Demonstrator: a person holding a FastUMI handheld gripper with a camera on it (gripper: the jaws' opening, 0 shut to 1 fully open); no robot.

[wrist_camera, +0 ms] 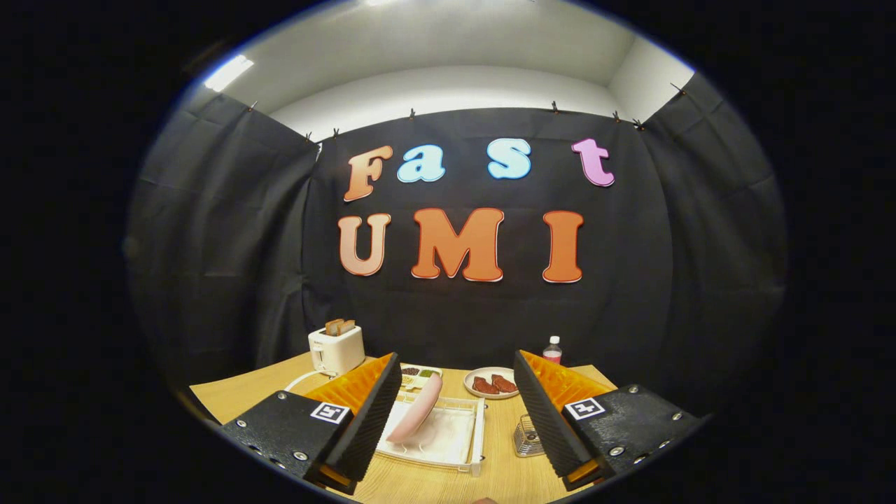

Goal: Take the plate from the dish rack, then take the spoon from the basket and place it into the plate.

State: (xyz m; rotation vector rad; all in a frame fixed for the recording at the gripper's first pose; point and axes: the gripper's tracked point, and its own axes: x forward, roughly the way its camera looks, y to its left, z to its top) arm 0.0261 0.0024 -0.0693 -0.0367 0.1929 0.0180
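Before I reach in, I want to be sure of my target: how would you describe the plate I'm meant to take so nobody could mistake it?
On the wooden table, find the white dish rack lying between the open jaws of the gripper. The plate stands on edge in it, leaning, close to one finger. It is pale pink and empty, unlike the flat white dish farther back, which holds brown food.

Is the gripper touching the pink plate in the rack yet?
Apart. In the gripper view the gripper is open, and the pink plate leans in the dish rack between and beyond the fingers, with clear space on each side.
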